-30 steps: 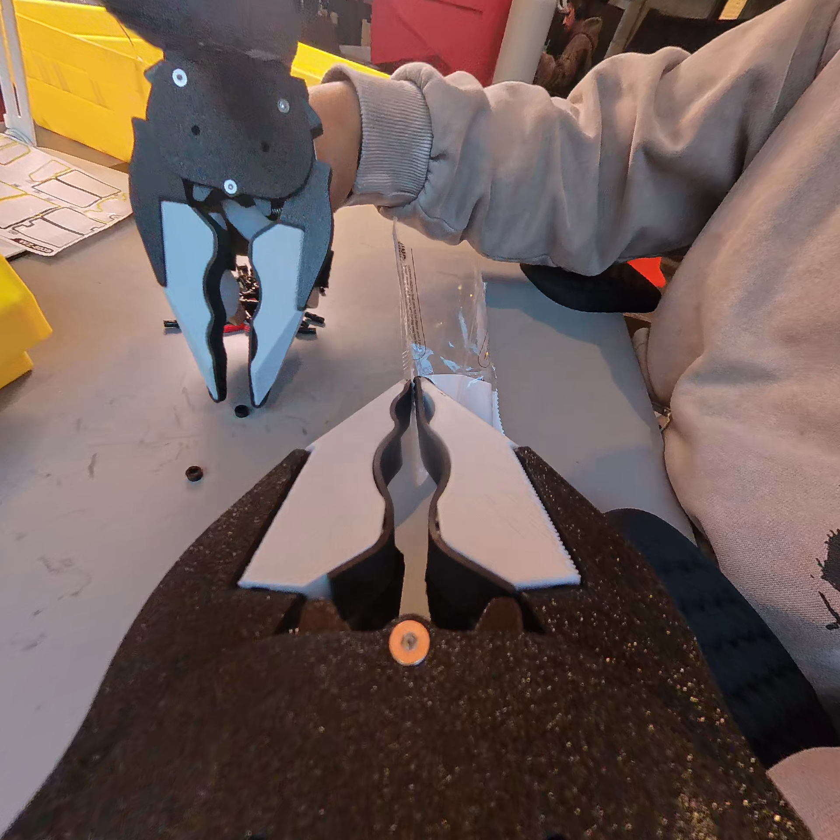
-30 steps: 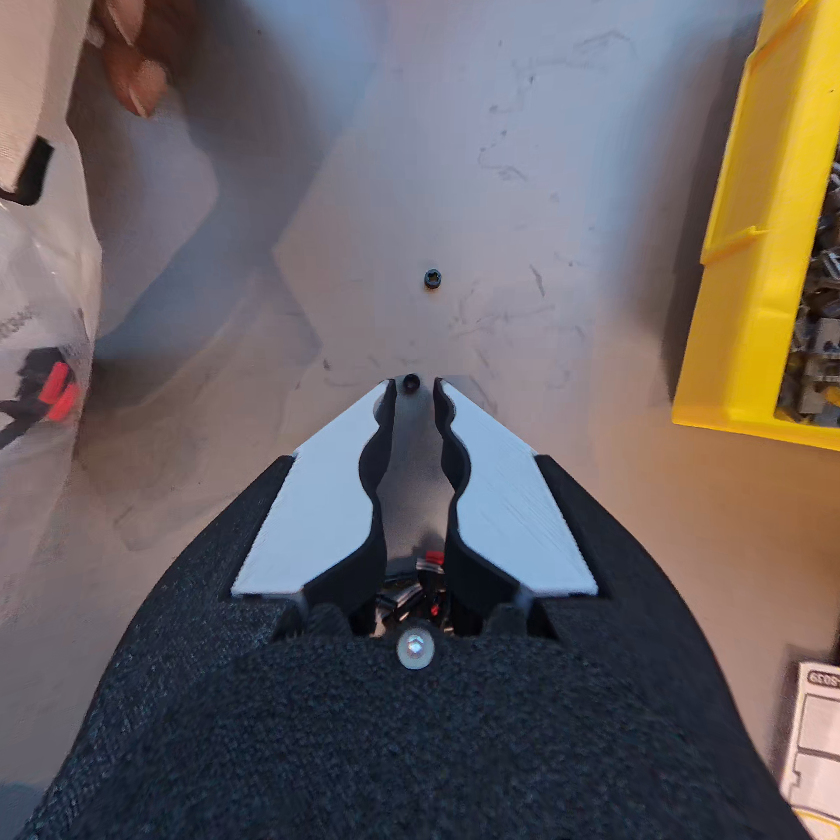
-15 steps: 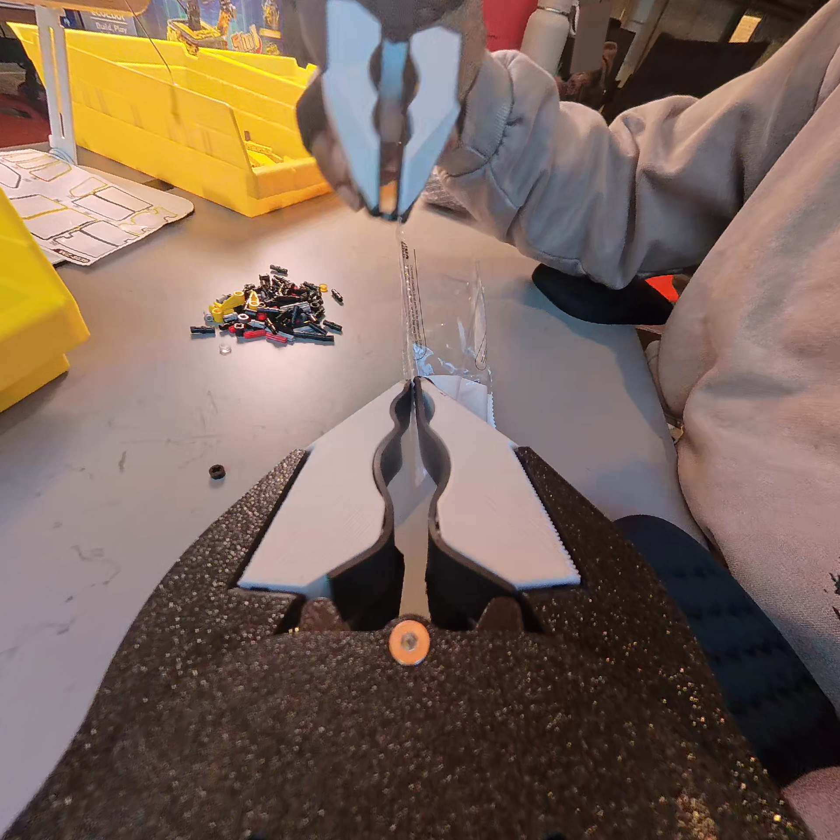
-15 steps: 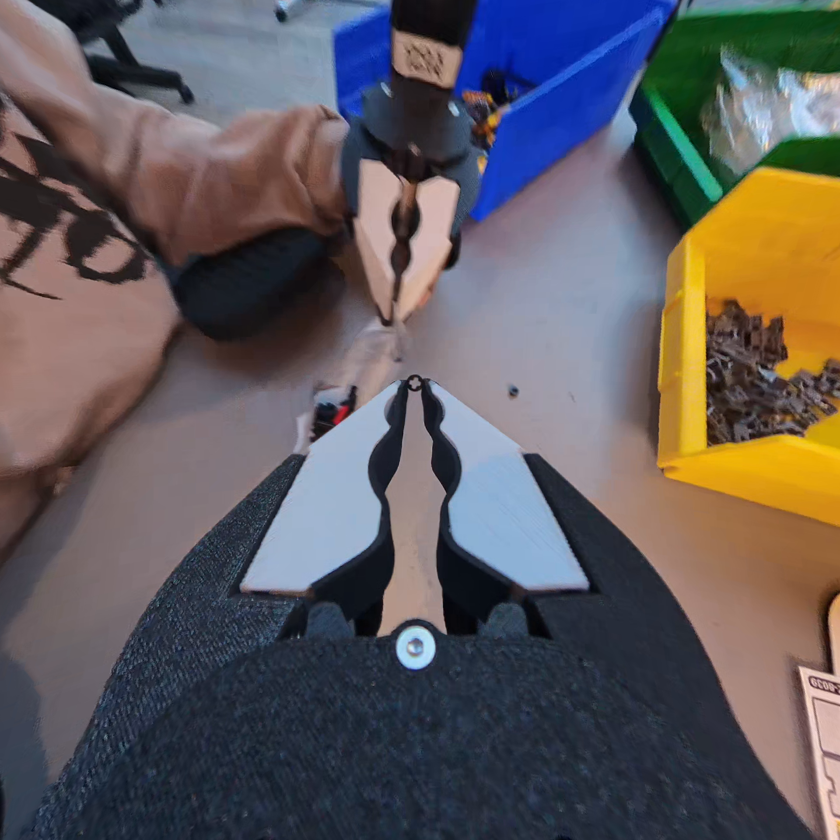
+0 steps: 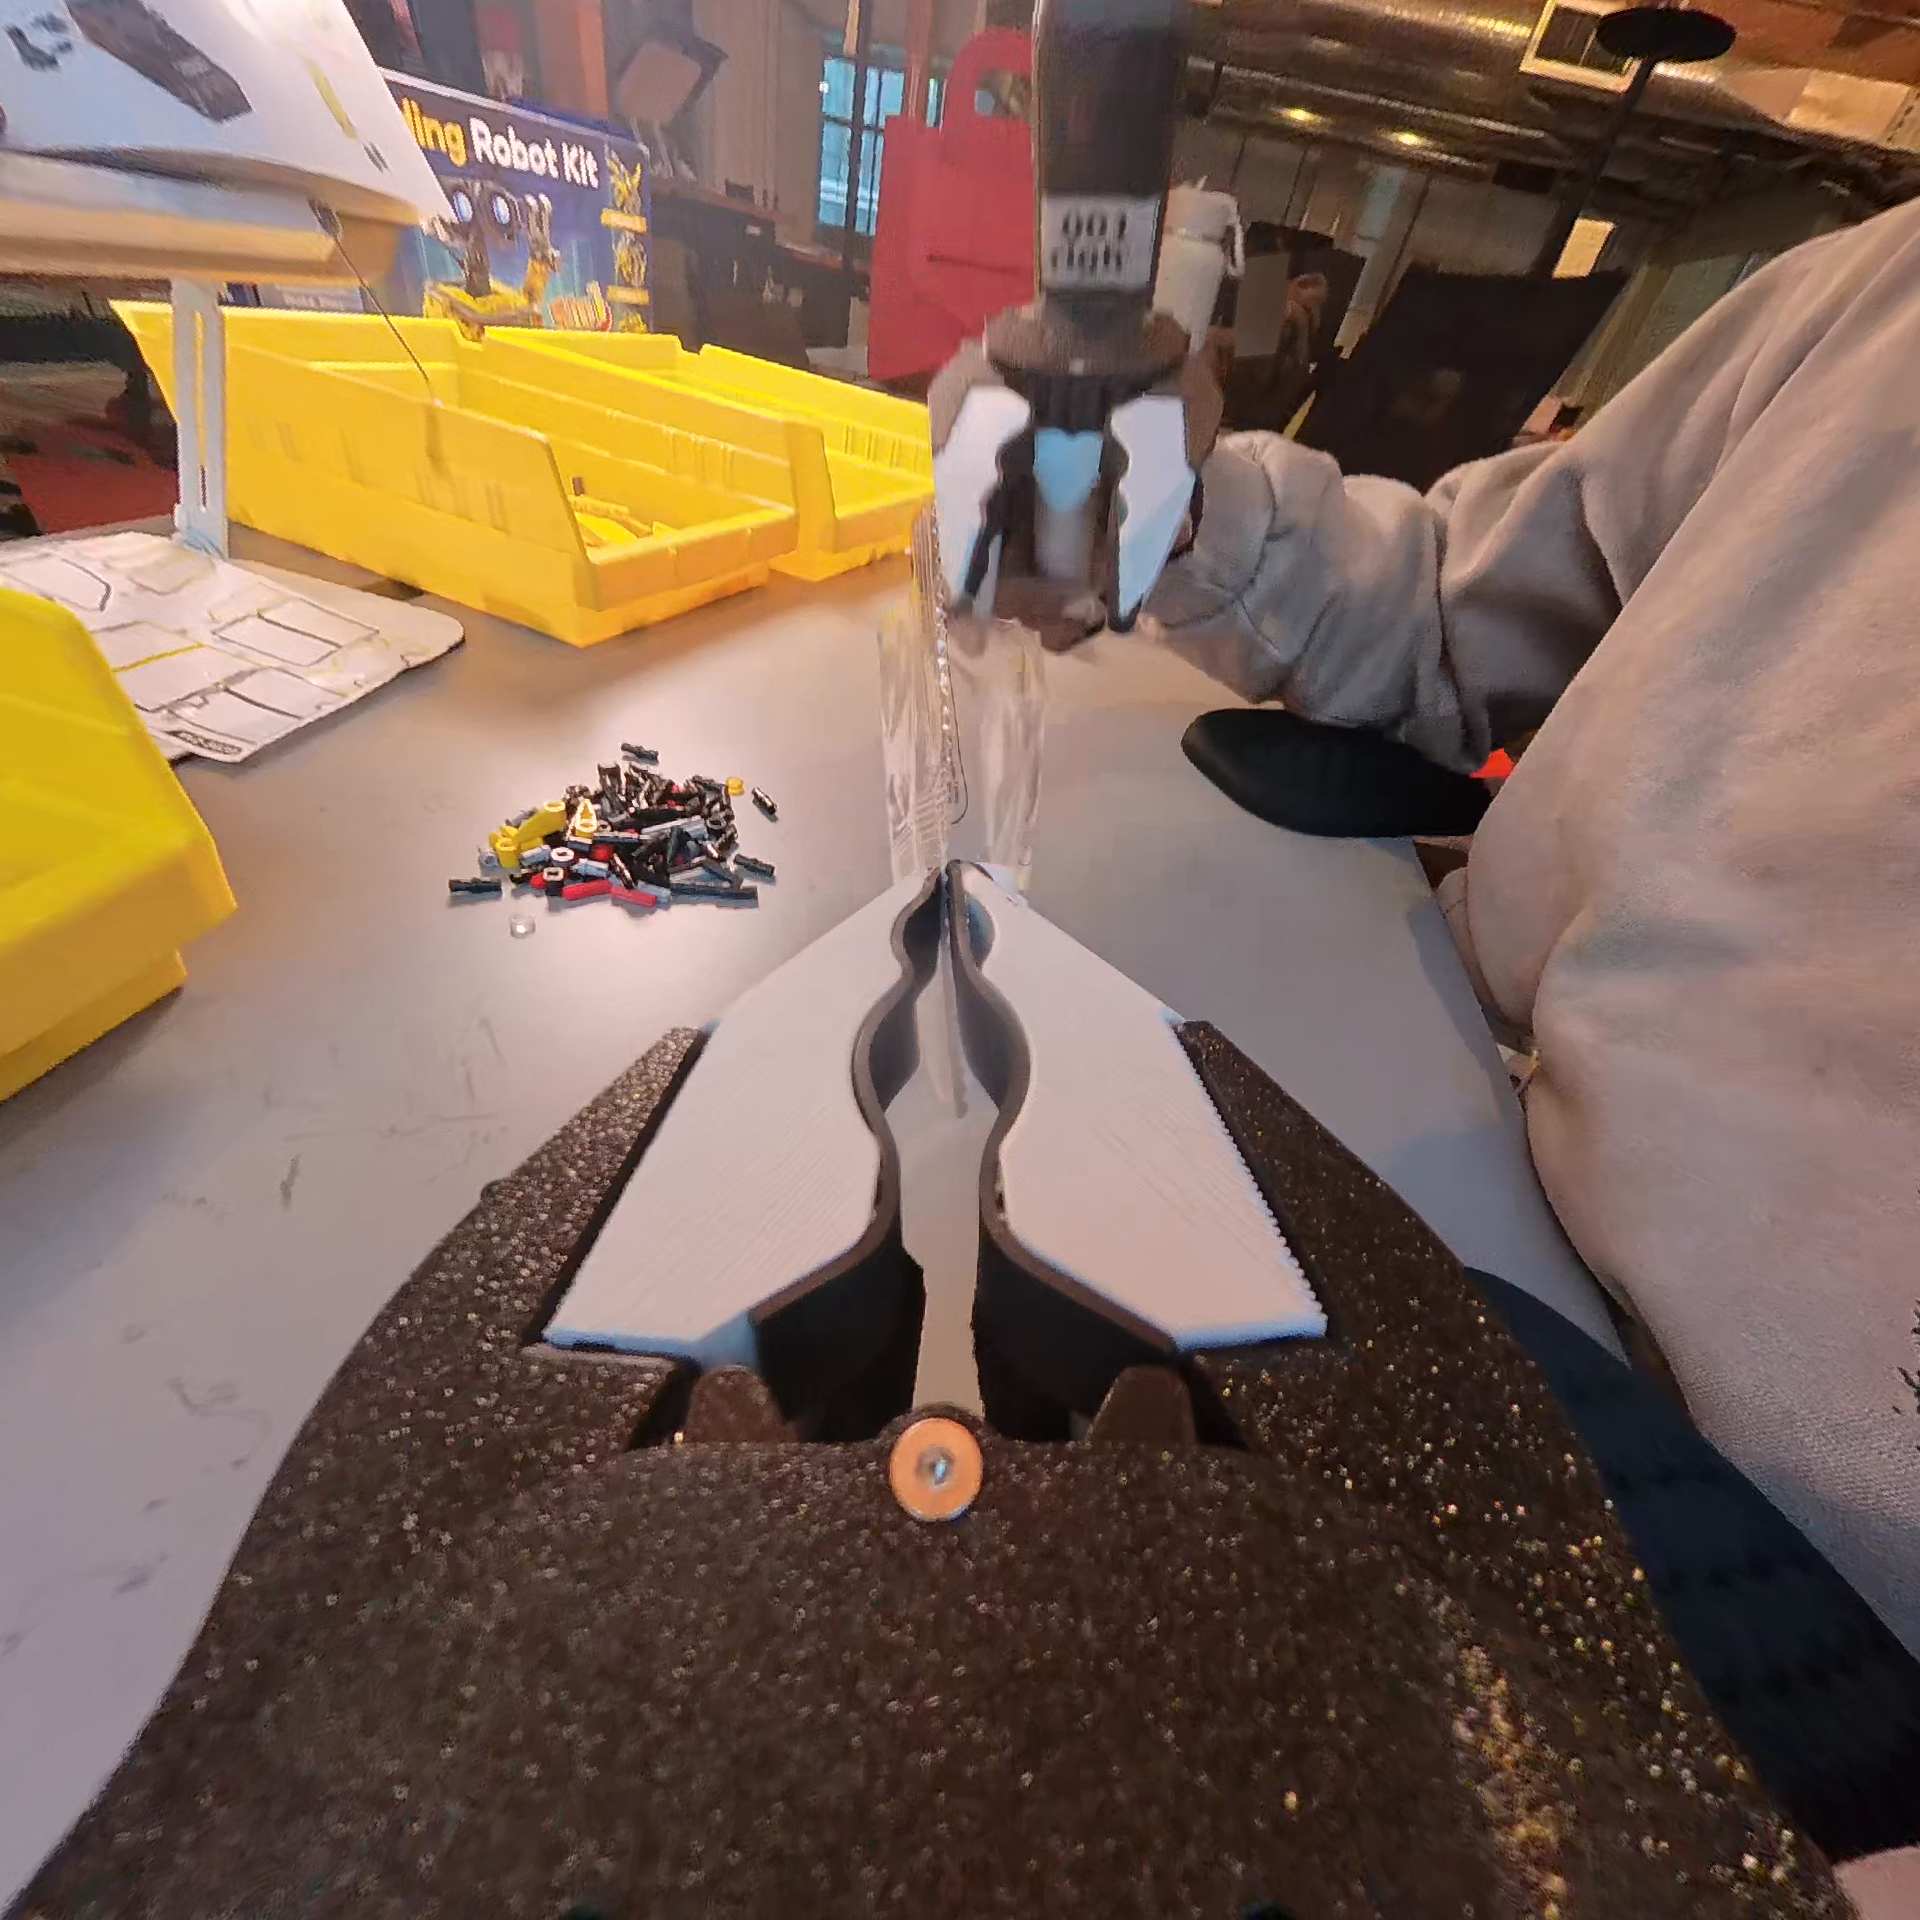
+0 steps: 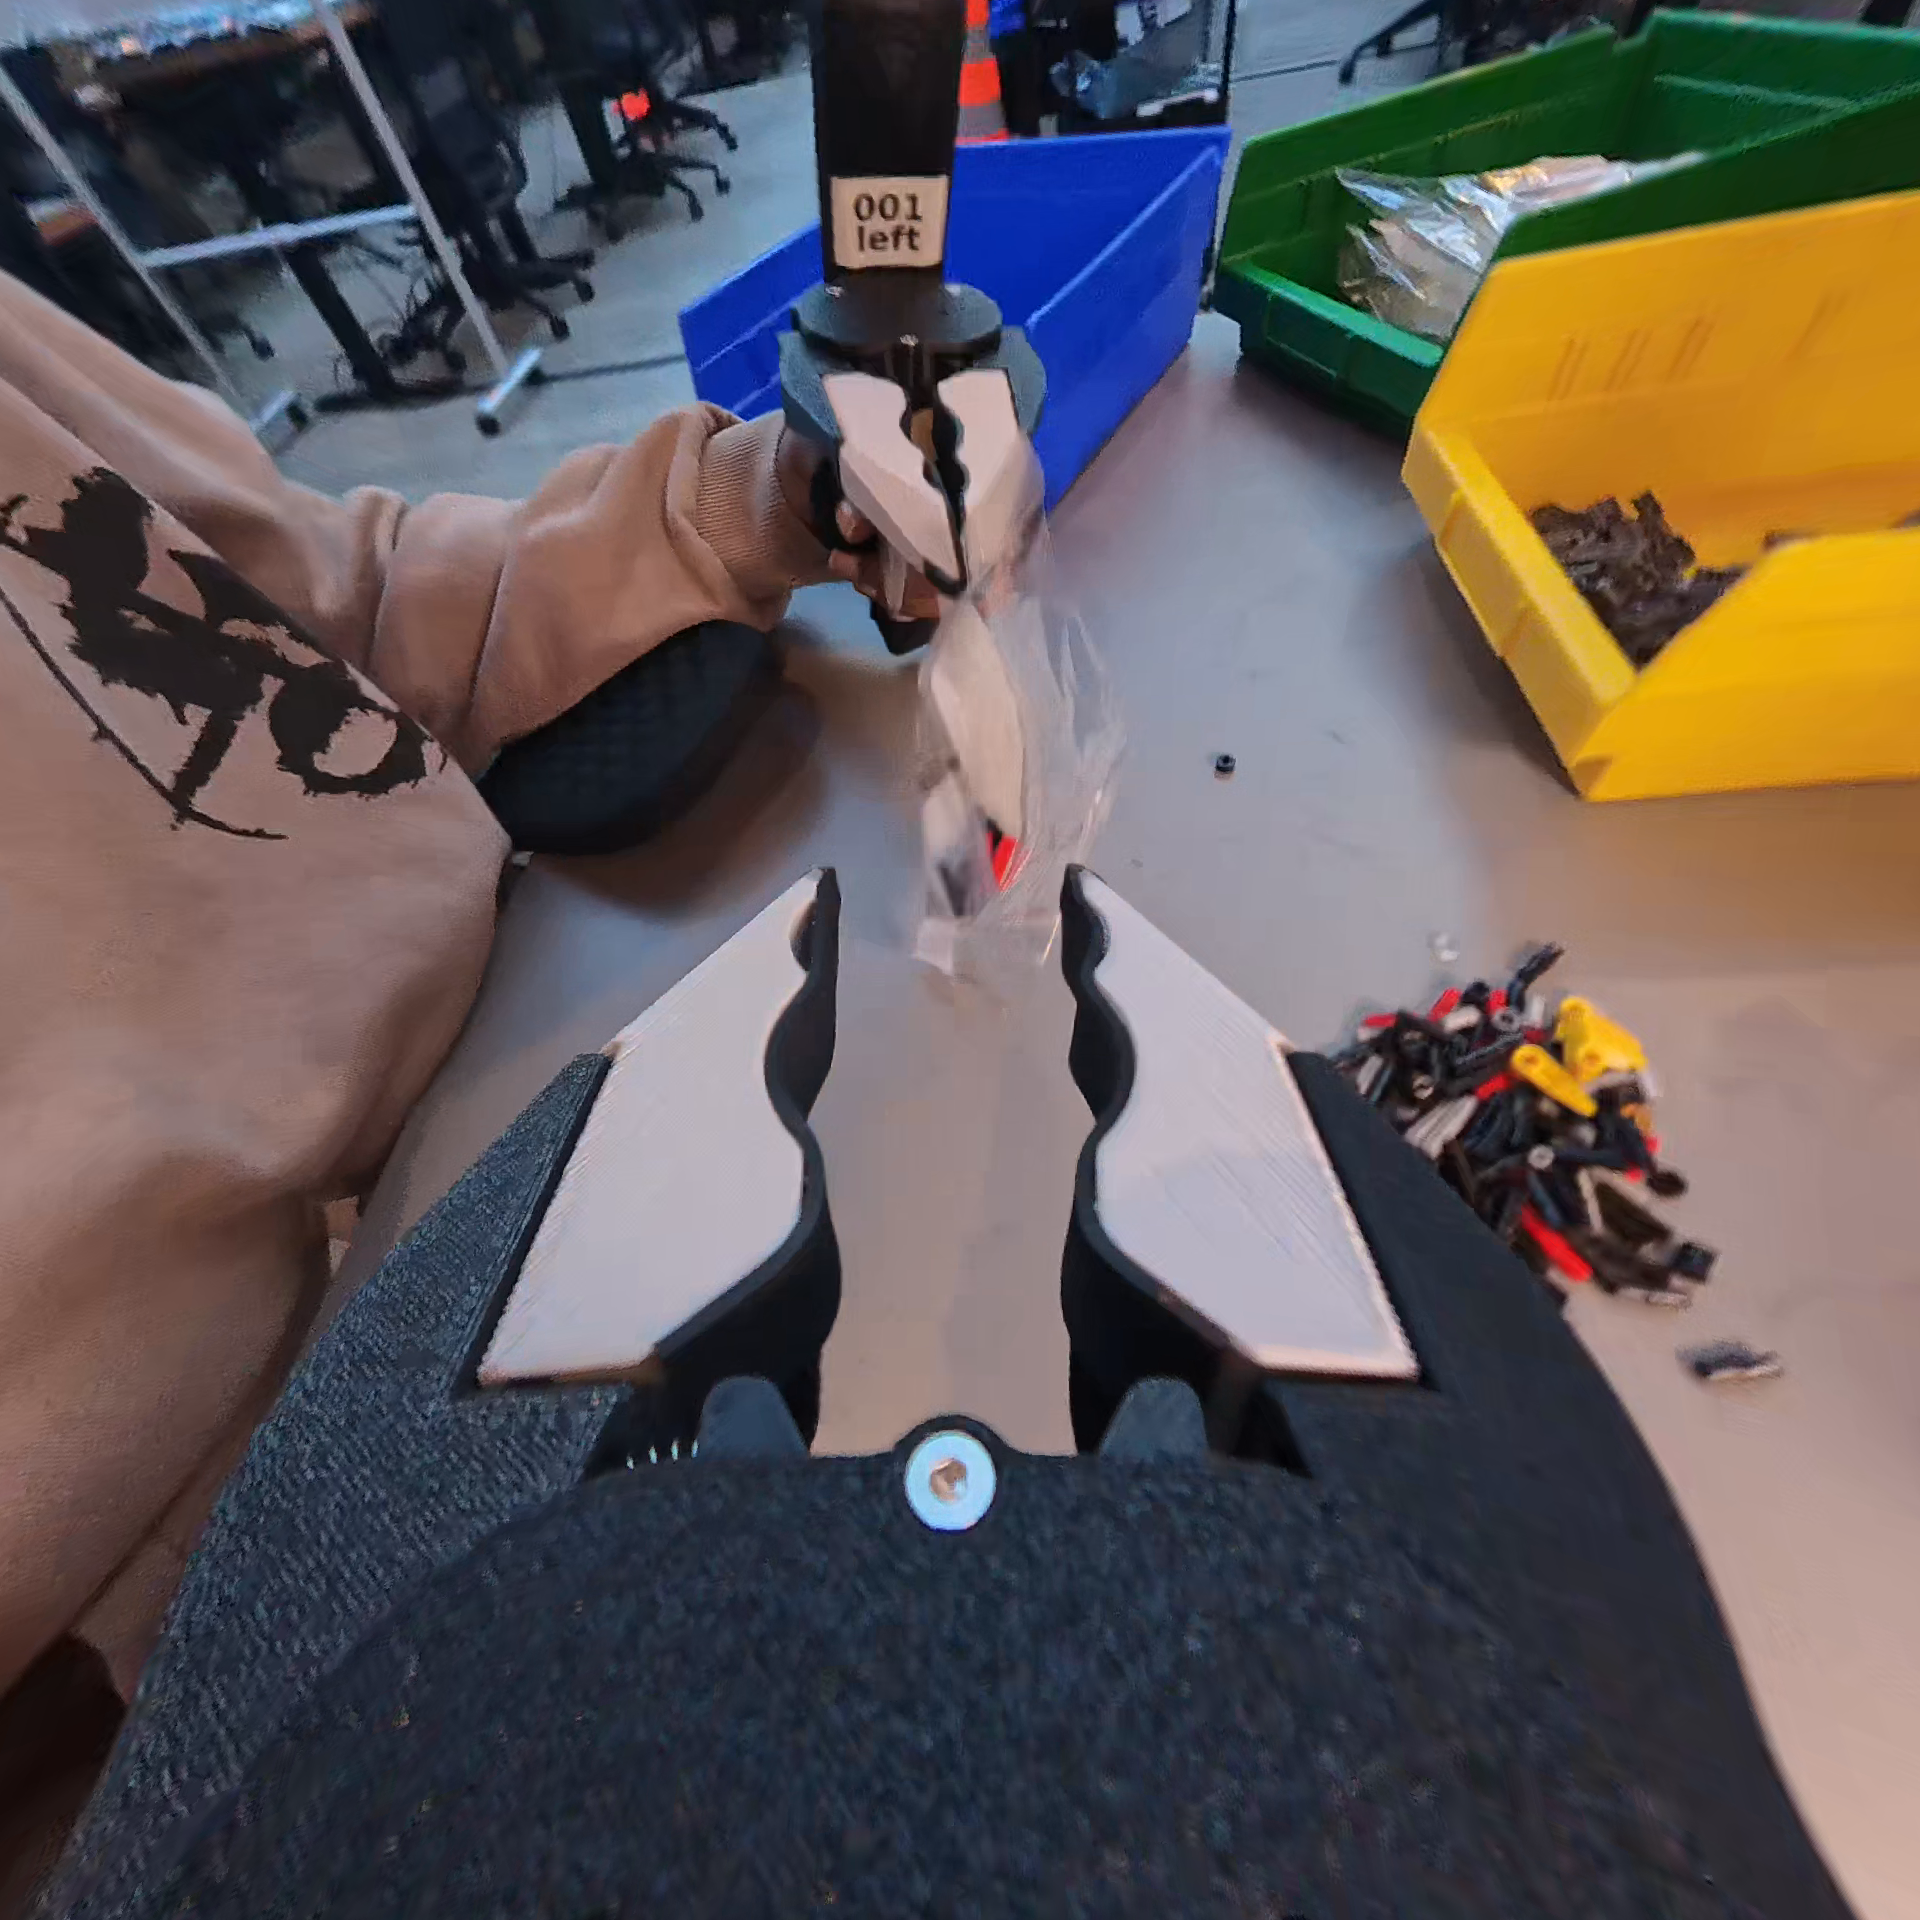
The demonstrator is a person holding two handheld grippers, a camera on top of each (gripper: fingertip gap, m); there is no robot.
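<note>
Clear plastic bag, a few small parts inside, hangs over the grey worktop pinched in the closed left gripper, while the right gripper gapes empty just beside its lower end, left of the parts pile.

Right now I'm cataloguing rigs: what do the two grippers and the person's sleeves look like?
Both the left gripper and the right gripper have speckled black bodies, pale grey wedge fingers with wavy black inner edges, and a round screw at the base. A white sticker marks the left's black handle. The sleeves are beige sweatshirt fabric with ribbed cuffs.
</note>
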